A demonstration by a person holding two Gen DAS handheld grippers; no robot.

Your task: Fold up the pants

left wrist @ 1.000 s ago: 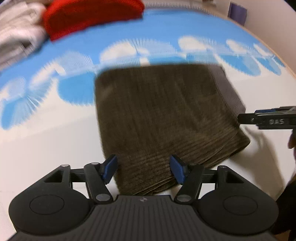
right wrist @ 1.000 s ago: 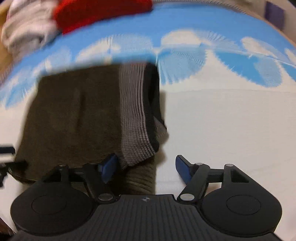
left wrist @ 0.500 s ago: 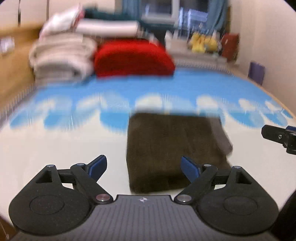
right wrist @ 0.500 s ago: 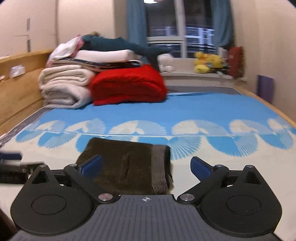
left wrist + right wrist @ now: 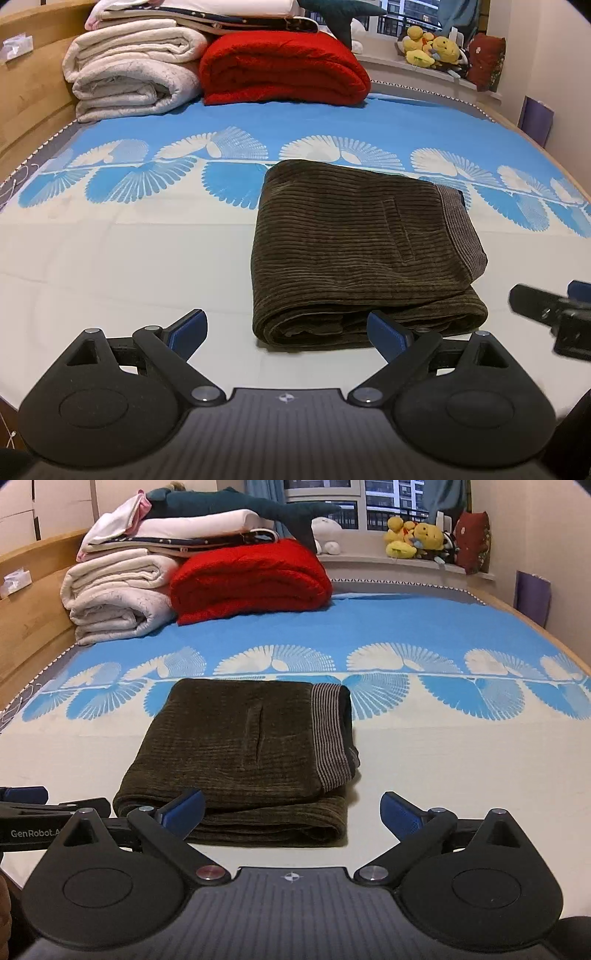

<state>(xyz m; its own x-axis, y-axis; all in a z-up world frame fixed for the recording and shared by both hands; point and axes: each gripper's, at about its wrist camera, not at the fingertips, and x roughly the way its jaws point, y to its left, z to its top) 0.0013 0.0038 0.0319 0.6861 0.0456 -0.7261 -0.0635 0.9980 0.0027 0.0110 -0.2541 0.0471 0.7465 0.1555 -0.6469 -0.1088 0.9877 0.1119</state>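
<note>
At ten o'clock in the left wrist view a stack of cream quilts sits against the wooden headboard, with a folded red blanket just beside it at twelve and yellow plush toys on the window ledge at one o'clock. The folded brown corduroy pants lie near the middle of the blue-and-white bedsheet, their striped waistband turned to the right side.

The left gripper is spread wide with nothing between its blue pads; its right pad overlaps the near folded edge of the pants in the view. The right gripper is likewise spread and empty, its left pad in front of the near edge; the left gripper shows at nine o'clock in that view.

Half a second ago both views were blurred; now they are sharp, with the pants a little closer in frame.

Bare sheet lies open left and right of the pants; nothing stands between grippers and cloth.
</note>
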